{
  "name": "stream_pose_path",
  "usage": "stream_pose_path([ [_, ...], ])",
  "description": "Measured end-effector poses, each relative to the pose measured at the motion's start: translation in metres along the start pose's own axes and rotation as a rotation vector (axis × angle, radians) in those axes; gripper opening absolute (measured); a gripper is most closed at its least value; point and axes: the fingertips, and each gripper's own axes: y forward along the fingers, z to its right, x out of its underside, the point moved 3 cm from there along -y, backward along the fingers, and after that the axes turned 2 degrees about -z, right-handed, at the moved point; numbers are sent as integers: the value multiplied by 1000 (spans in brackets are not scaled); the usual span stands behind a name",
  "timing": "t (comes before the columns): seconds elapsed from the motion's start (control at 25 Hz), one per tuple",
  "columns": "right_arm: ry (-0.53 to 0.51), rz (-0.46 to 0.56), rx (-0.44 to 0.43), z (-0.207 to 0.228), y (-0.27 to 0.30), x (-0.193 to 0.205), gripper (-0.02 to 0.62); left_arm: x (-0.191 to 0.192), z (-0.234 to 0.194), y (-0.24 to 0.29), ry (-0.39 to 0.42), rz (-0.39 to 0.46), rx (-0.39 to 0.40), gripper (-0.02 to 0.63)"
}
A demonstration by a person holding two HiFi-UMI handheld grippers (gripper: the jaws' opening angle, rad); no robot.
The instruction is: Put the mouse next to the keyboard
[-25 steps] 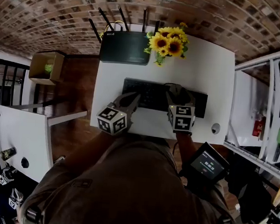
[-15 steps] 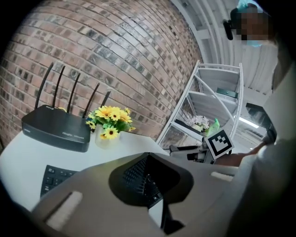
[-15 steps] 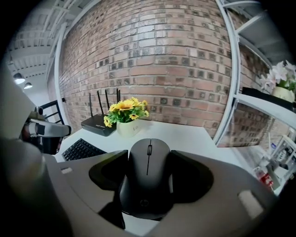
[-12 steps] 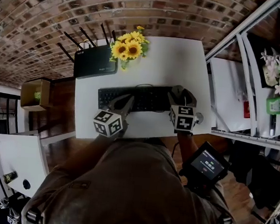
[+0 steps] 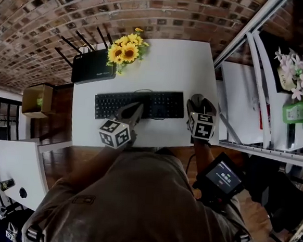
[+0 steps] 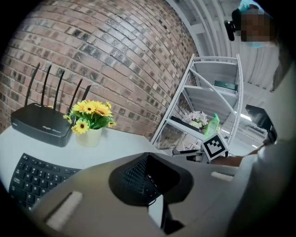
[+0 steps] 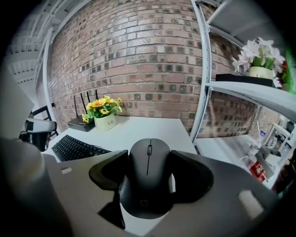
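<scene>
Fingers point(image 7: 196, 178) on my right gripper point(image 7: 148, 159) were clamped on the mouse point(image 7: 148, 185), one dark pad snug against each side and the scroll wheel pointing away from me. So the mouse sat right between those fingers, over the white surface point(image 7: 138, 127). I honestly couldn't tell whether it was resting on it or hanging a bit above.

From the head view, the mouse point(image 5: 196, 101) was just beside the right end of the keyboard point(image 5: 158, 104), i.e. the keyboard lay immediately left of the right fingers. On the other side of them was the surface's edge, and past that a white shelf rack point(image 7: 249, 88).

My left gripper point(image 5: 138, 107) was the boring one: its fingers point(image 6: 92, 199) were pressed together with nothing between them. In the head view their tips sat over the near edge of the keyboard, about mid-length. Whether they touched the keys I couldn't say.

Ahead and to the left of the left fingers stood the black router point(image 6: 41, 129) with its antennas up. The pot of sunflowers point(image 6: 90, 120) was right next to it, both at the far end of the surface by the brick wall point(image 6: 115, 55).
</scene>
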Motion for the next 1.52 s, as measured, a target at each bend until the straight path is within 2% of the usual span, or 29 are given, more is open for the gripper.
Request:
stream_pose_path([
  [0.64,28,-129,-57,14,65,45,304,10,-7,-15,-15,-15,-145,2],
  [1.52,55,-211,-16,26,89,66,307,10,-14,-21,-21,-22,-182,2],
])
